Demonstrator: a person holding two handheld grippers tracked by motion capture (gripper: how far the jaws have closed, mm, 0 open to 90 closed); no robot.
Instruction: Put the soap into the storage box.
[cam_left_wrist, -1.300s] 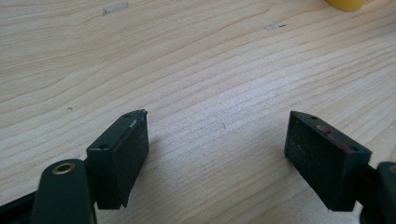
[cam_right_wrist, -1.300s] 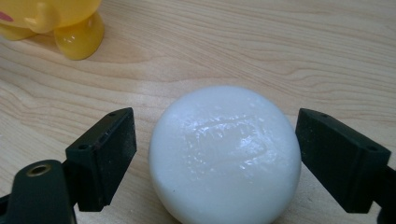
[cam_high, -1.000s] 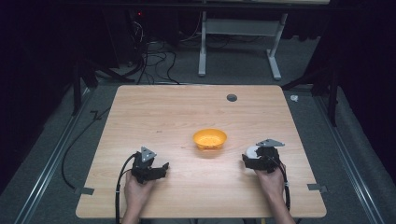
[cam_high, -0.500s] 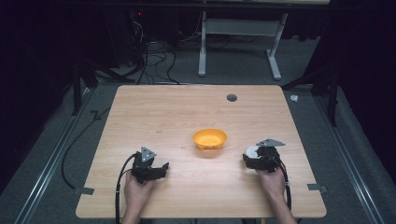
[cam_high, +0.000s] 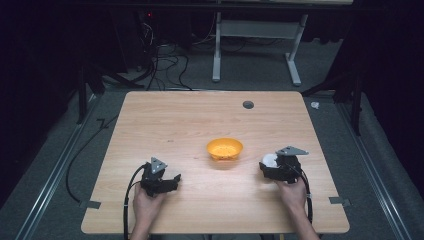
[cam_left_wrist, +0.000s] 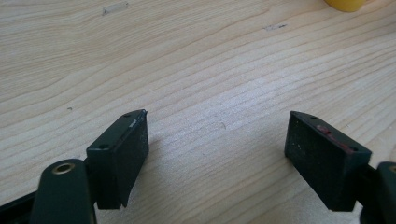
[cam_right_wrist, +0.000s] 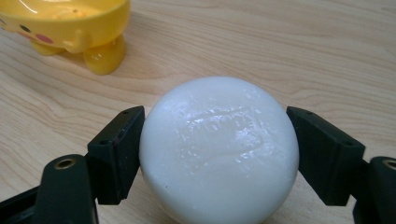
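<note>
A yellow bowl (cam_high: 225, 148) with small feet and a painted face stands in the middle of the wooden table (cam_high: 190, 120); its side shows at the top left of the right gripper view (cam_right_wrist: 70, 23). A white round lump (cam_right_wrist: 219, 149) sits between the jaws of my right gripper (cam_right_wrist: 215, 156), which is shut on it just right of the bowl (cam_high: 272, 162). The lump (cam_high: 269, 160) shows white at that gripper's tip. My left gripper (cam_high: 170, 181) rests low at the front left, open, with bare wood between its jaws (cam_left_wrist: 217, 140).
A dark round hole (cam_high: 248, 104) lies near the table's far edge. Grey tape tabs (cam_high: 340, 201) mark the front corners. Beyond the table stand a white desk frame (cam_high: 255, 45) and cables on the floor (cam_high: 160, 60).
</note>
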